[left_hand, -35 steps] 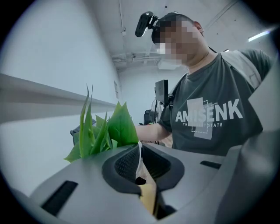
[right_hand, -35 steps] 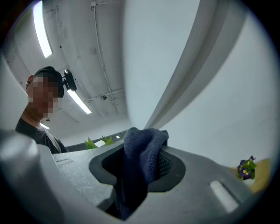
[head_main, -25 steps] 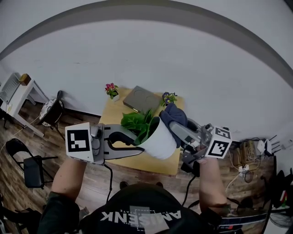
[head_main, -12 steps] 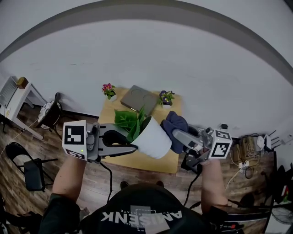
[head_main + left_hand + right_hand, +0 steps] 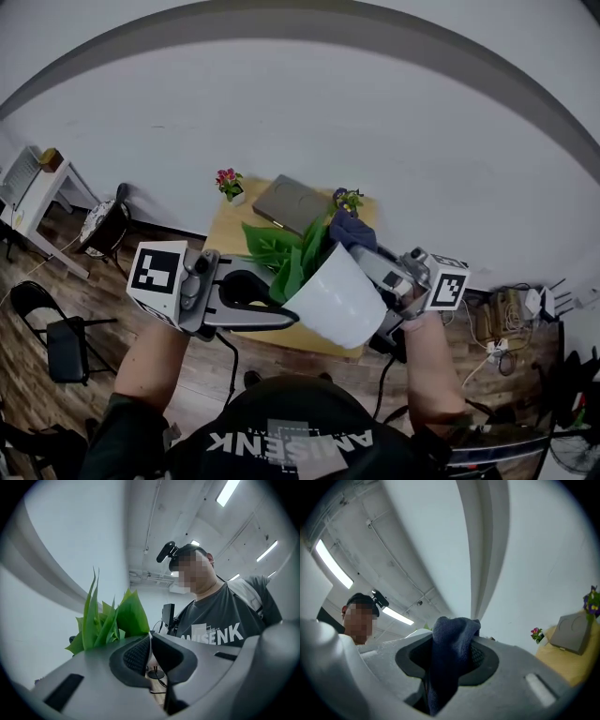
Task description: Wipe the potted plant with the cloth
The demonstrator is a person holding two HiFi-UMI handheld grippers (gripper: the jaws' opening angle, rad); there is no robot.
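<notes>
The potted plant is a white pot (image 5: 339,298) with broad green leaves (image 5: 289,251). I hold it in the air, tilted toward the left, above the front of the wooden table (image 5: 228,236). My left gripper (image 5: 292,317) is shut on the pot's rim, and the leaves (image 5: 110,620) rise just past its jaws (image 5: 150,649). My right gripper (image 5: 356,246) is shut on a dark blue cloth (image 5: 345,228), which rests against the far side of the plant, by the leaves and rim. The cloth (image 5: 452,651) bunches out from the right gripper (image 5: 454,660).
On the table stand a small pink-flowered pot (image 5: 229,183), a purple-flowered pot (image 5: 349,200) and a flat grey case (image 5: 291,203). A black chair (image 5: 56,342), a round stool (image 5: 103,225) and a white side table (image 5: 33,192) are at the left. Cables (image 5: 506,314) lie at the right.
The pot has risen and tipped further. The cloth, off to the pot's right half a second ago, has moved up and left against the leaves.
</notes>
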